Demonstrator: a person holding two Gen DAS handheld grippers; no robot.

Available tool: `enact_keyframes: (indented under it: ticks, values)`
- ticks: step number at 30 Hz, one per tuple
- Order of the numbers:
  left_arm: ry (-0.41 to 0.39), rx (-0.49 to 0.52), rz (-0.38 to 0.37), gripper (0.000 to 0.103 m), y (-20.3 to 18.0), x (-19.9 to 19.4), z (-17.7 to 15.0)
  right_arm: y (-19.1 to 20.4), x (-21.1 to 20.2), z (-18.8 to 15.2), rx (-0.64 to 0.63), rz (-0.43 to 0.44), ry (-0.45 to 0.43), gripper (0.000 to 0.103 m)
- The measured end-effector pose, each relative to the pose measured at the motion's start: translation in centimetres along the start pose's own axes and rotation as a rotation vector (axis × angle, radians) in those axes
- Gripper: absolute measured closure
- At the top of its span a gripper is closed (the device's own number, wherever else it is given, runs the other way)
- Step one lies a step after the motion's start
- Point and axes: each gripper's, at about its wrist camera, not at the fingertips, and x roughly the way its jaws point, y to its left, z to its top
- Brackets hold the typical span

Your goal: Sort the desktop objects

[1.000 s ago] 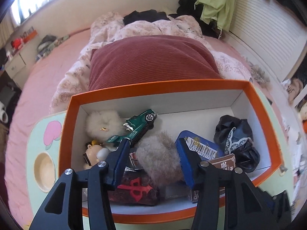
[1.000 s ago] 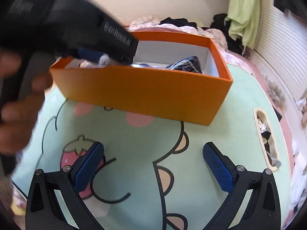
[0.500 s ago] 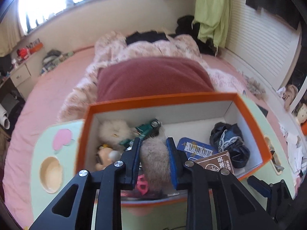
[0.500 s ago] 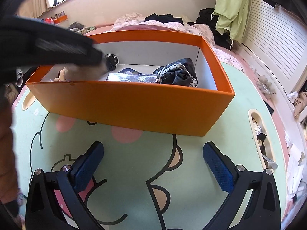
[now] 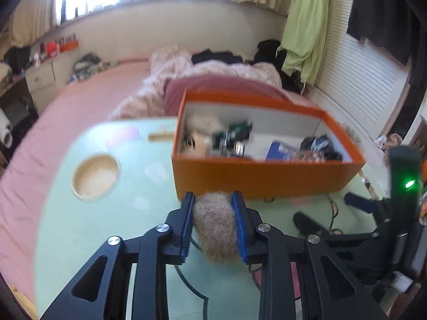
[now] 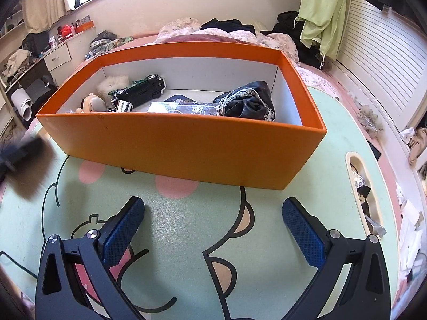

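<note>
A beige fur ball (image 5: 216, 226) sits between the blue pads of my left gripper (image 5: 212, 200), which press its sides while the jaws are opening slightly. It hangs over the green cartoon table (image 5: 80, 229), just in front of the orange box (image 5: 267, 178). The right wrist view shows the orange box (image 6: 186, 144) holding a green toy car (image 6: 138, 88), a white fluffy ball (image 6: 112, 84), a small figurine (image 6: 92, 102), a card pack (image 6: 186, 108) and a black fabric pouch (image 6: 248, 104). My right gripper (image 6: 213, 208) is open and empty over the table near the box front.
The table has a round wooden recess (image 5: 94, 177) at the left and a long slot (image 6: 363, 186) with small bits at the right. A bed with a maroon pillow (image 5: 226, 85) lies behind the box. The left gripper shows as a blur (image 6: 24, 154) at the left edge.
The left gripper shut on the fur ball inside the box, then carried it out and back over the table in front of the box. The right gripper stayed put and open.
</note>
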Motion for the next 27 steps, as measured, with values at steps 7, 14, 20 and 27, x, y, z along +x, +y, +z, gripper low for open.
enact_keyframes:
  ticks: [7,14,20,27]
  values:
    - [-0.002,-0.009,0.032,0.018,0.1,0.7,-0.8,0.0,0.1,0.1,0.001,-0.001,0.0,0.0]
    - [0.0,0.017,0.039,0.017,-0.1,0.8,-0.7,0.1,0.1,0.1,0.002,-0.002,0.0,0.0]
    - [-0.009,0.036,0.059,0.017,-0.1,-0.2,-0.6,0.1,0.2,0.1,0.004,-0.003,0.0,0.0]
    - [0.028,0.041,0.061,0.017,0.1,0.6,-1.0,0.1,0.2,0.1,0.007,-0.005,0.0,0.0]
